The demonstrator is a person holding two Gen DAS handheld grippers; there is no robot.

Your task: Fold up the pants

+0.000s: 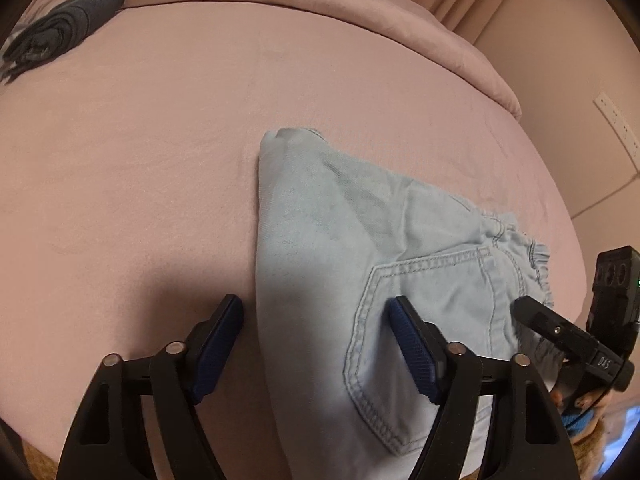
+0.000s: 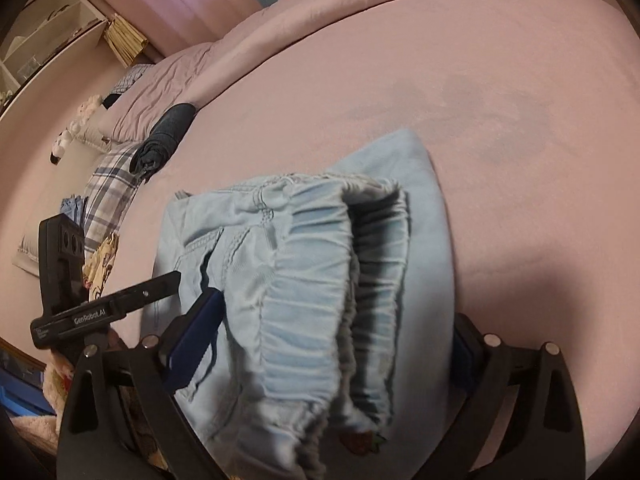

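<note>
Pink bed (image 1: 160, 152), left wrist view: sheet smooth, duvet bunched along the far edge. Pants (image 1: 360, 248), pale blue denim, folded into a compact bundle, lying near the front right of the bed; back pocket stitching faces up, elastic waistband at the right. Left tongs (image 1: 316, 344) spread wide, one blue pad on the bare sheet just left of the bundle, the other over the pocket; nothing clamped. Right tongs (image 1: 532, 312) enter from the right edge at the waistband. Dark folded garment (image 1: 60, 28) at far left, well apart

Right wrist view: same bed (image 2: 460, 80). Pants (image 2: 320, 272) fill the foreground, gathered waistband layers stacked toward the camera. Right tongs (image 2: 332, 344) spread wide, straddling the bundle, a pad at each side; grip on cloth cannot be told. Left tongs (image 2: 168, 280) at the left edge of the pants. Dark garment (image 2: 168, 132) and plaid cloth (image 2: 112, 188) beyond
</note>
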